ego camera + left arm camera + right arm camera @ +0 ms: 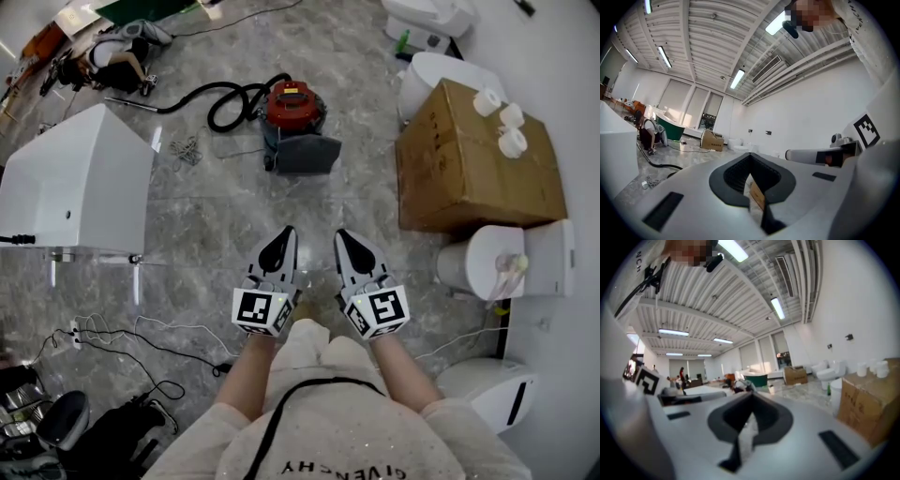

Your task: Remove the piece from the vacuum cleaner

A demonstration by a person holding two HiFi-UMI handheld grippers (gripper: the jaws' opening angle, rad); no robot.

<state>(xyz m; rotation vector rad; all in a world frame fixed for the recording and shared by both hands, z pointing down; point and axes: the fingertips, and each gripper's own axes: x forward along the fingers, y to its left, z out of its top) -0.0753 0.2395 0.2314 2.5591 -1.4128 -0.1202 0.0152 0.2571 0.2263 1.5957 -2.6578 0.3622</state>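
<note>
Left gripper: the white left gripper [283, 232] is held out level over the floor; its black-padded fingers [726, 183] are pressed together with nothing between them.
Right gripper: the white right gripper [346, 235] is just beside the left one and parallel to it; its fingers [722, 420] are likewise together and empty.
Markers: each gripper carries a cube with black-and-white square patterns, and no letters can be read on them.
Vacuum cleaner: the red canister vacuum cleaner [293, 101] sits on the grey marble floor [216, 216], ahead of both grippers and well apart from them.
Hose: a black ribbed hose [223, 97] loops from the red body toward the left.
Grey part: a dark grey boxy part [305, 156] touches the red body on its near side.
Left of path: a white glossy cabinet [80, 178] stands on the floor.
Right of path: a brown cardboard box [469, 169] has three white rolls [500, 120] on top, and its print is too small to read.
Beyond the box: white ceramic toilets [497, 262].
Writing: the person's pale shirt shows "GIVENCHY", upside down in the head view.
</note>
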